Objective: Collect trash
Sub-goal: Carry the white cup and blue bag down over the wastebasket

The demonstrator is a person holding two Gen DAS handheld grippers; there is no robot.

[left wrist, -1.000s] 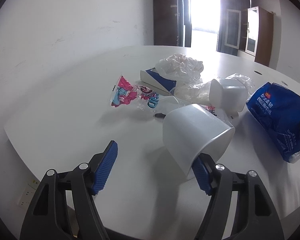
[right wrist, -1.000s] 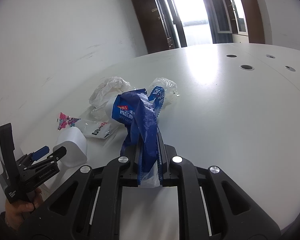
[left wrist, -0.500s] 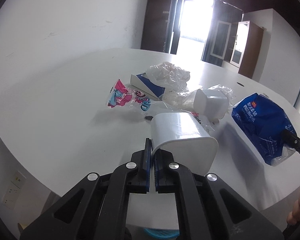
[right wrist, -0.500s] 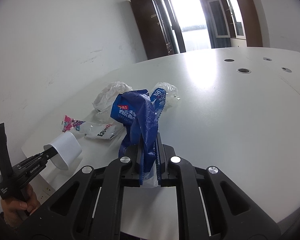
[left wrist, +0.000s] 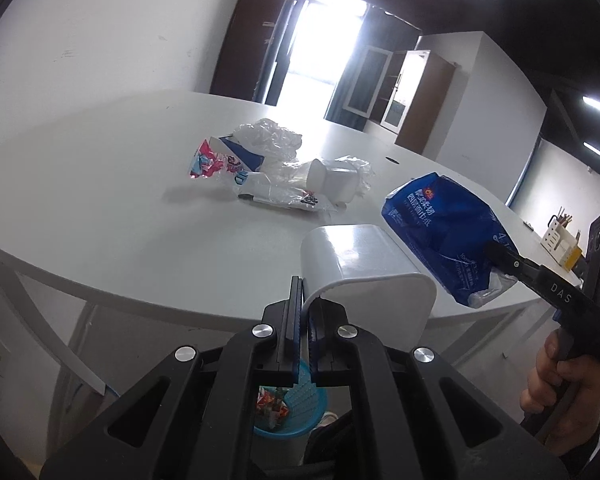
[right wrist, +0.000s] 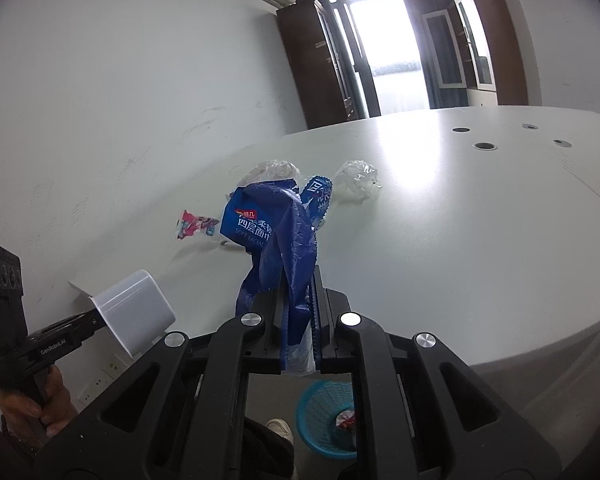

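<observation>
Both held items have been lifted off the worktop [left wrist: 100, 200] and drawn back past its near edge since the earlier frames, when the white cup lay among the litter.

Left hand-held gripper [left wrist: 305, 312]: jaws narrow, pinching the rim wall of the white cup [left wrist: 364, 268], which is carried on its side in the air. Seen from the right wrist, the same cup [right wrist: 134, 312] hangs off the worktop edge.

Right hand-held gripper [right wrist: 298, 320]: jaws closed on the crumpled blue tissue pack [right wrist: 272, 236], held upright above them. In the left view the pack [left wrist: 444, 232] is raised just beside the cup, to its right.

Blue waste basket [right wrist: 324, 420] stands on the floor below both grippers; it holds some coloured wrappers.

Remaining on the worktop, well apart from the grippers: a pink wrapper [left wrist: 206, 160], a blue-and-white box [left wrist: 242, 156], crumpled clear plastic [left wrist: 272, 138], a clear printed bag [left wrist: 288, 196] and a second white cup [left wrist: 332, 180] lying on its side.
</observation>
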